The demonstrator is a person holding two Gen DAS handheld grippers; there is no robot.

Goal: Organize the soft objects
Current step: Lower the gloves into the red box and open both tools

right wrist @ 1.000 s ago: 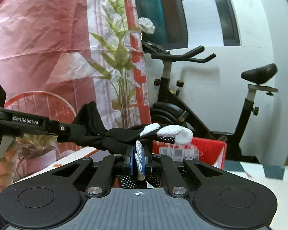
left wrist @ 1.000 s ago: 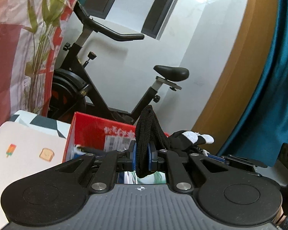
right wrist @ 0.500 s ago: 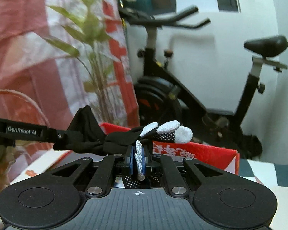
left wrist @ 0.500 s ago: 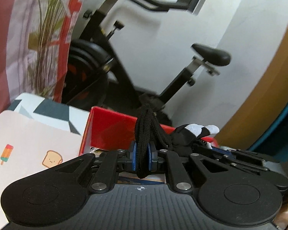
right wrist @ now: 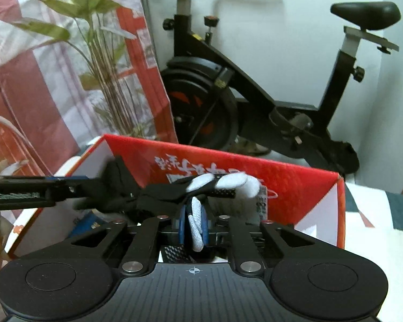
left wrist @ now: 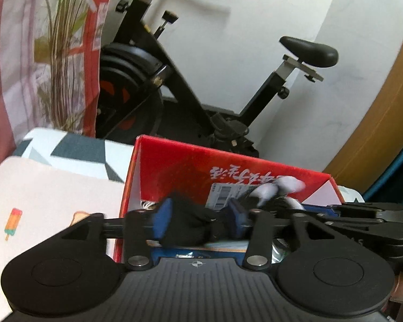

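A black glove (right wrist: 158, 200) with pale grey fingertips hangs stretched sideways over the open red box (right wrist: 287, 185), its fingertips toward three o'clock, cuff toward nine o'clock.

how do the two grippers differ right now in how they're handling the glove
The left gripper has its jaws spread apart, with the black cuff end of the glove loose between them; the right gripper is shut tight on a white-tipped finger of the glove. The left one meets the glove from the side, the right one from behind and beneath. Both are at the open red box, with the glove stretched between them.
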